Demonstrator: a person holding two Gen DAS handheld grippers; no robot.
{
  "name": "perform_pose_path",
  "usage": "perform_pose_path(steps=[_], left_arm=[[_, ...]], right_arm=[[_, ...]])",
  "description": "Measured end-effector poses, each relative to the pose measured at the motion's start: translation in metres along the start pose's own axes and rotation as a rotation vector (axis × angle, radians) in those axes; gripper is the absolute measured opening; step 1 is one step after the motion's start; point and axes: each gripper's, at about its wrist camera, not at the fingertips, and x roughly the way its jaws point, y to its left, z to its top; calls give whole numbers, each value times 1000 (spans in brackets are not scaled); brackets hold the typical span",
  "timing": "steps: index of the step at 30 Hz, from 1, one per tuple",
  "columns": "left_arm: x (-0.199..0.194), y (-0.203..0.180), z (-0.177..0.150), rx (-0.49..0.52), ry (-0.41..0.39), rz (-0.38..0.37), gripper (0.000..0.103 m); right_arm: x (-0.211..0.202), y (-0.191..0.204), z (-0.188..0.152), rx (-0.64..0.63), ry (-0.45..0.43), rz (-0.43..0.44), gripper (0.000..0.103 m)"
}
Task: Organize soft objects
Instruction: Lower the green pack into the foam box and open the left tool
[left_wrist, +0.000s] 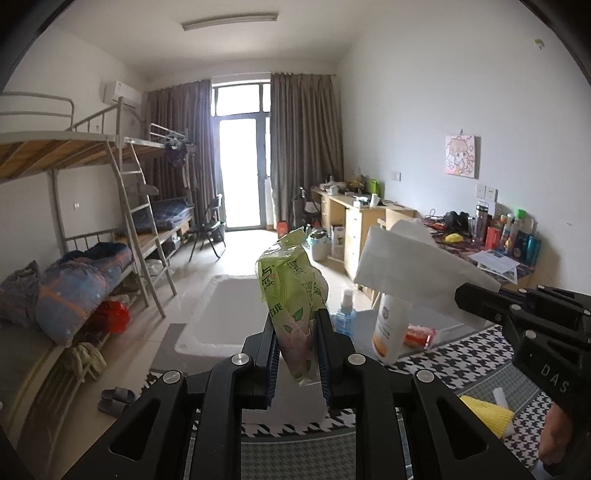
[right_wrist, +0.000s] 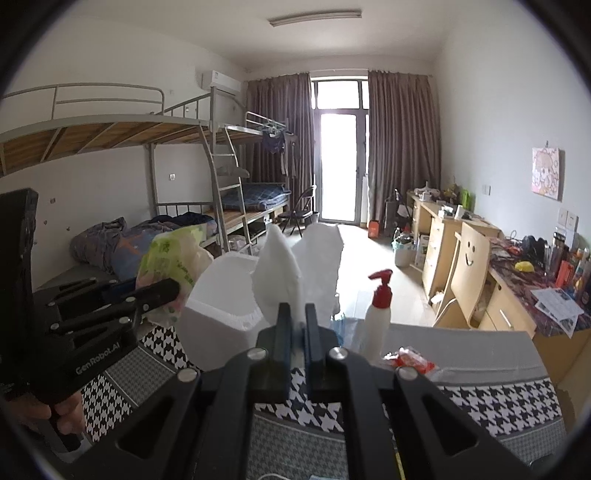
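Observation:
My left gripper (left_wrist: 297, 325) is shut on a green tissue pack (left_wrist: 291, 291) and holds it upright in the air above a white foam box (left_wrist: 221, 317). My right gripper (right_wrist: 298, 314) is shut on a white tissue sheet (right_wrist: 291, 269), also raised above the table. In the left wrist view the right gripper (left_wrist: 461, 295) reaches in from the right with the white sheet (left_wrist: 413, 266). In the right wrist view the left gripper (right_wrist: 173, 288) shows at the left with the green pack (right_wrist: 170, 258), beside the foam box (right_wrist: 221, 317).
A houndstooth cloth (right_wrist: 480, 402) covers the table. On it stand a white pump bottle with a red top (right_wrist: 378, 321), a blue spray bottle (left_wrist: 345, 314), a red wrapper (right_wrist: 408, 360) and a yellow object (left_wrist: 484, 413). Bunk beds (left_wrist: 92, 221) stand left, desks (right_wrist: 461, 266) right.

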Motion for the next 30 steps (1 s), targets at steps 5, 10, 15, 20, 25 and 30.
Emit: perform_pose_path(steps=[5, 10, 15, 20, 25, 30], left_arm=[[8, 7, 6, -9, 6, 17, 20], [19, 12, 9, -7, 18, 36, 20], [25, 18, 12, -12, 17, 49, 20], [33, 23, 15, -17, 26, 58, 20], [43, 31, 19, -33, 43, 57, 20], [55, 35, 20, -43, 69, 52, 20]], right_arm=[[9, 4, 4, -9, 6, 3, 8], [18, 9, 11, -18, 6, 6, 8], [28, 17, 15, -23, 20, 11, 8], [34, 21, 17, -28, 25, 12, 8], [45, 27, 20, -37, 27, 10, 8], [54, 29, 20, -31, 38, 3, 8]])
